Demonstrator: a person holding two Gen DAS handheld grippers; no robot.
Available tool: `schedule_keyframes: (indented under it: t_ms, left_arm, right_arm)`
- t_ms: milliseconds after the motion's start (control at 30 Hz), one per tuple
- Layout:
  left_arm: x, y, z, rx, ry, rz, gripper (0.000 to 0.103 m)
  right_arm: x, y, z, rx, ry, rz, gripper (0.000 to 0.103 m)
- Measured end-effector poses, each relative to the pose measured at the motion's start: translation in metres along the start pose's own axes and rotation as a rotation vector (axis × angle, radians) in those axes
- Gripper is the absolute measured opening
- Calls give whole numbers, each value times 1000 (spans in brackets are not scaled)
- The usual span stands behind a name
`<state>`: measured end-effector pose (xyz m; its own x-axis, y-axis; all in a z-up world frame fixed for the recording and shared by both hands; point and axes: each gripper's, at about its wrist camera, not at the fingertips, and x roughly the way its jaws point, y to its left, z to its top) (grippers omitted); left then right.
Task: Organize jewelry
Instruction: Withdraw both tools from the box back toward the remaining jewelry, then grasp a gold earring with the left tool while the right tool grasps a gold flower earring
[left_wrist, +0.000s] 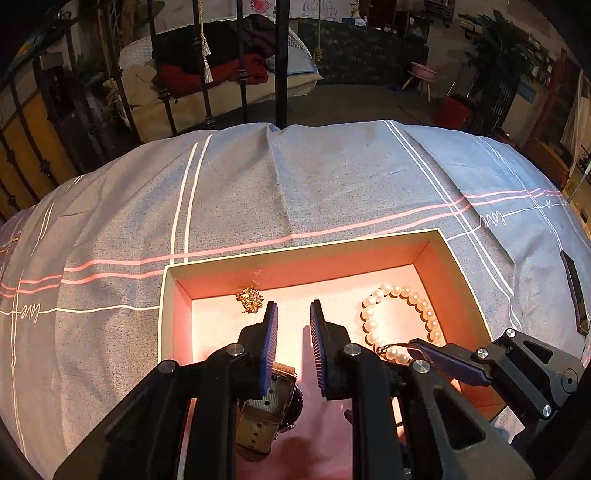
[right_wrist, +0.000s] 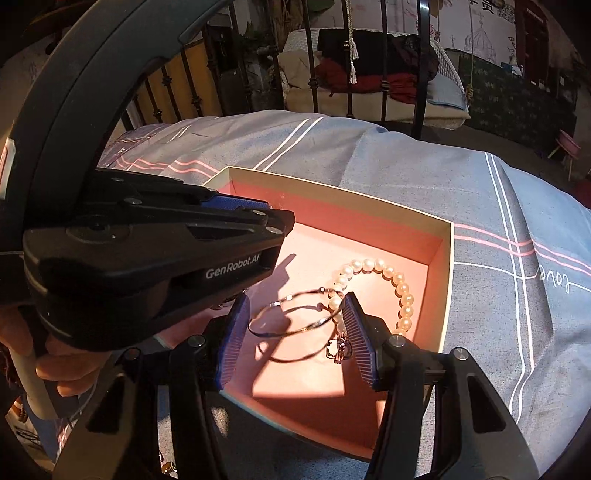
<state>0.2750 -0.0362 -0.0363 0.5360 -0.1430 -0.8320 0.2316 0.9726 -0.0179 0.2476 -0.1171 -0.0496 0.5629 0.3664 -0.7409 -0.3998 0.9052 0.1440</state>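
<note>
A pink-lined box (left_wrist: 295, 254) lies on the bed; it also shows in the right wrist view (right_wrist: 441, 258). In it lie a gold brooch (left_wrist: 250, 300), a pearl bracelet (left_wrist: 400, 317) (right_wrist: 384, 275), and a watch with a beige strap (left_wrist: 267, 406) under my left fingers. My left gripper (left_wrist: 293, 317) is open and empty over the box. My right gripper (right_wrist: 291, 325) is open over the box's near end, around a thin silver bangle (right_wrist: 291, 314) that leans on its right pad (right_wrist: 356, 332) with a small charm (right_wrist: 340, 349). The right gripper shows in the left wrist view (left_wrist: 424, 350).
The box sits on a grey-blue bedspread (left_wrist: 332, 177) with white and pink stripes. A dark flat object (left_wrist: 574, 291) lies on the cover to the right. A black iron bed rail (left_wrist: 280, 62) stands behind. My left gripper's body (right_wrist: 147, 251) fills the left of the right wrist view.
</note>
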Motion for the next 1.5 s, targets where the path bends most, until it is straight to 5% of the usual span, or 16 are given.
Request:
schedule_keyframes:
  t_ms: [233, 333, 400, 533, 667, 900, 1500]
  left_arm:
    - [-36, 9, -4, -57, -84, -19, 32]
    - [-65, 13, -15, -83, -142, -48, 42]
    - [-85, 11, -31, -83, -183, -59, 48]
    - [-106, -1, -81, -69, -202, -69, 54]
    - [-108, -17, -134, -52, -173, -63, 54]
    - [-98, -22, -183, -123, -96, -106, 54]
    - [-73, -38, -179, 22, -92, 35, 36]
  right_arm:
    - [-29, 1, -6, 10, -67, -21, 59]
    - [-59, -3, -15, 46, -134, -25, 71]
    - [-78, -6, -28, 76, -167, -19, 80]
    - [-98, -6, -64, 105, -168, -32, 80]
    - [-96, -3, -105, 119, -114, 8, 80]
    - [-98, 9, -142, 94, -87, -6, 60]
    - [-102, 10, -151, 80, -82, -10, 56]
